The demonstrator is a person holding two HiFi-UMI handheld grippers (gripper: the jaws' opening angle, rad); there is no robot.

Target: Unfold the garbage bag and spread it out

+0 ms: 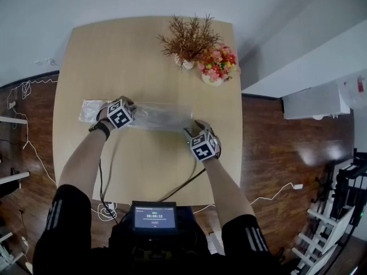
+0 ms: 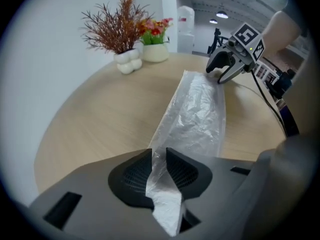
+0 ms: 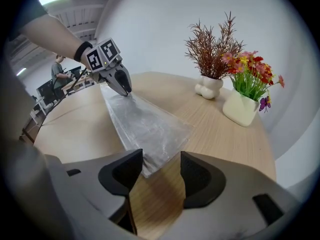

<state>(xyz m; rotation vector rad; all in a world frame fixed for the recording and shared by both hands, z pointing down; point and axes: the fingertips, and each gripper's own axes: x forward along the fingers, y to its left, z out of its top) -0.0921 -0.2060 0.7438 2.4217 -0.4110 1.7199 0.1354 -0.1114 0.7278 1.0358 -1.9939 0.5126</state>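
Head view: crinkled translucent garbage bag (image 1: 160, 116), left gripper (image 2: 159, 159) tight on it, right gripper (image 3: 161, 170) apart.

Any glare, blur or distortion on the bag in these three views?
Head view: fisheye bows the table edges; garbage bag glints mildly. Left gripper view: black vignette, bag closest to the lens soft. Right gripper view: same vignette, bag evenly lit, no blown highlights.

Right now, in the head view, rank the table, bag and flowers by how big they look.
Largest to smallest:
table
bag
flowers
The flowers stand farthest from the camera, so their true size is unsure.
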